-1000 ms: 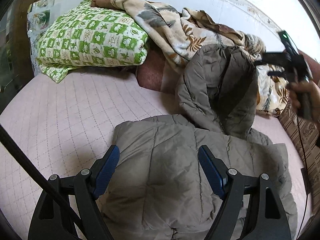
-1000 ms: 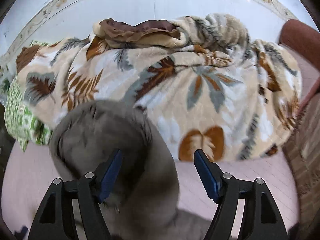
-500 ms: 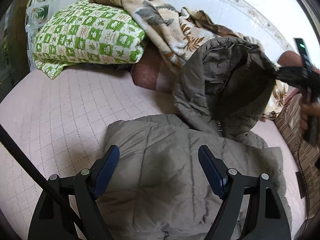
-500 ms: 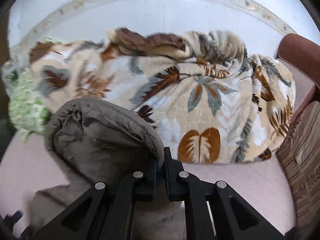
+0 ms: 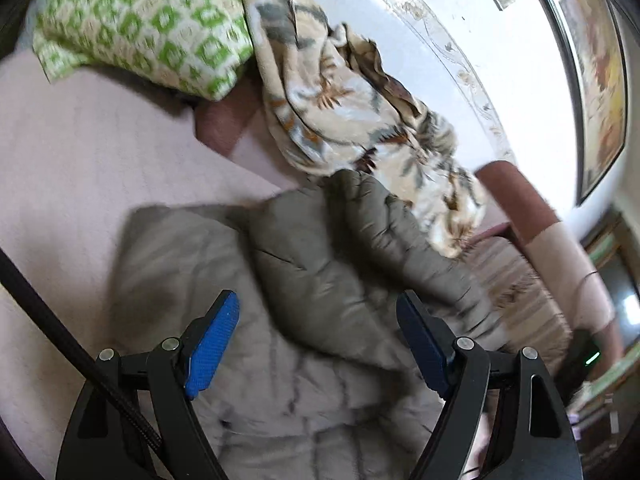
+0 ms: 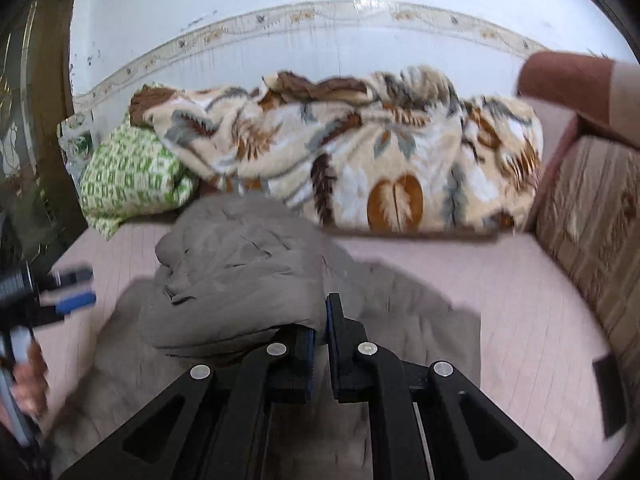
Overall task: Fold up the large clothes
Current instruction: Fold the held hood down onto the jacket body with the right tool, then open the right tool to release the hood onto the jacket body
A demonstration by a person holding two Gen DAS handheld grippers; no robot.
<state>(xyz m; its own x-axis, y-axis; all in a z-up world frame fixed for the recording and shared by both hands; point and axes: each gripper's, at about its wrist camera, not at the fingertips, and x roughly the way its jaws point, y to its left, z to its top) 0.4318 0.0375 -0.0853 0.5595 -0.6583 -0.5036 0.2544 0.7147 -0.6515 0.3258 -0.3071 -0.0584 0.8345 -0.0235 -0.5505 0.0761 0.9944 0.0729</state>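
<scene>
Jacket (image 6: 240, 280) fold sits clamped in right gripper (image 6: 320, 332); left gripper (image 5: 316, 340) gapes above it.

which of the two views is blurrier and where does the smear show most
Both are motion-smeared. Left wrist view: the grey padded jacket and green checked pillow smear, while the open left gripper stays sharp. Right wrist view: the leaf-print blanket streaks sideways, and the right gripper, shut on the jacket, stays crisp. Fisheye bends the wall border.

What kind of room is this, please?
Probably a bedroom at home: a bed against the wall carries a pillow, a leaf-print blanket and a grey jacket being folded.
</scene>
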